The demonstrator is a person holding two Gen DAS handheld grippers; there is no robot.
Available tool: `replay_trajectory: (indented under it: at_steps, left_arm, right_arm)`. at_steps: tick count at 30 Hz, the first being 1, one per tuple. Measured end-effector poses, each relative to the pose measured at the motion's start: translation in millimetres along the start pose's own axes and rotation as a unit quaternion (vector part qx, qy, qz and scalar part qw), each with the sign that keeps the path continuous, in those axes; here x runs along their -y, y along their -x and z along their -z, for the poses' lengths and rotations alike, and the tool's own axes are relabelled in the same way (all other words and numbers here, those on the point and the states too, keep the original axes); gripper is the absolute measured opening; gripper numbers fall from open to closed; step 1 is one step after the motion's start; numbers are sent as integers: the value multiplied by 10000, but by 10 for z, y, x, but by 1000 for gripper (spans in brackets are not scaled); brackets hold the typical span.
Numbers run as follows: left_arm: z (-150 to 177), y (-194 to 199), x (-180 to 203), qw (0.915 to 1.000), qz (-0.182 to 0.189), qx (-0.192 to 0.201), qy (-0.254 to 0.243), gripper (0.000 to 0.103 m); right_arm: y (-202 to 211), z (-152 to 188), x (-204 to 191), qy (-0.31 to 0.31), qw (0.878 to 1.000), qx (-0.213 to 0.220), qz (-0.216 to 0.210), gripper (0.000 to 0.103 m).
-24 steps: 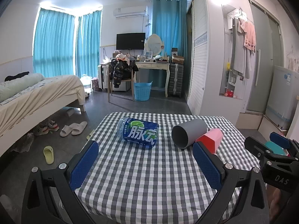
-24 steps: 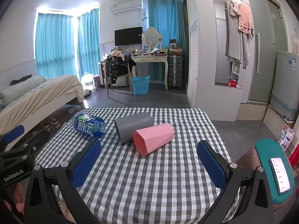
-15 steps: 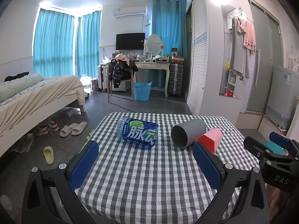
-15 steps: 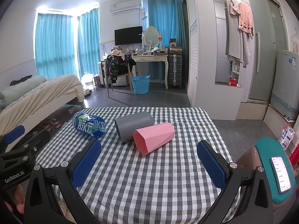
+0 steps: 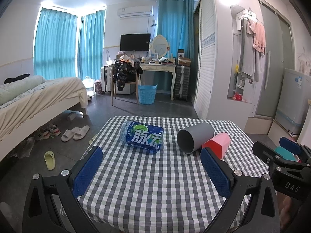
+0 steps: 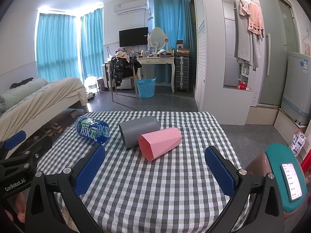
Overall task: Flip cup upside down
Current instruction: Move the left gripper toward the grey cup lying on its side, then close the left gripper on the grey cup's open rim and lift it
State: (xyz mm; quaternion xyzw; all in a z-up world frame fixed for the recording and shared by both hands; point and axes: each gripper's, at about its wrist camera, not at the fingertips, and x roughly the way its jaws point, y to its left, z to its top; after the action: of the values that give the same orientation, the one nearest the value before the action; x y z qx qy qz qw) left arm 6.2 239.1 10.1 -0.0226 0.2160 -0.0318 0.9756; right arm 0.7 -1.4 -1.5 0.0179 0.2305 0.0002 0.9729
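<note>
A grey cup (image 5: 194,138) (image 6: 139,131) lies on its side on the checked table, mouth toward me. A pink faceted cup (image 5: 216,144) (image 6: 160,143) lies on its side touching it on the right. My left gripper (image 5: 151,169) is open and empty over the near table edge, well short of the cups. My right gripper (image 6: 154,169) is open and empty, also near the front edge, with the pink cup just ahead between its fingers' line. Each gripper shows at the edge of the other's view: the right (image 5: 281,155), the left (image 6: 17,151).
A blue drink bottle (image 5: 142,137) (image 6: 92,132) lies on its side left of the grey cup. The checked tablecloth (image 5: 155,184) covers a small table. A bed, slippers, a chair, a blue basket and a wardrobe stand beyond. A phone (image 6: 291,180) sits at the right.
</note>
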Motion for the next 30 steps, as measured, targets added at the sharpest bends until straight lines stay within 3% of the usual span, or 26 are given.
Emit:
replay_trajectory:
  at_steps: [13,16,30]
  left_arm:
    - [-23,-41,54,9998,140,-117,-56,103]
    - [-55,-83,78,9992,358,-165,-114,103]
    - [-500,-745,414,9974,396,-406,-438,103]
  right_arm:
    - [8,-9,29,35,10000,29,38,103]
    - [-8,-27,59,59,10000,24,53,103]
    - [-451,-242,571,-138,9996,-189,168,103]
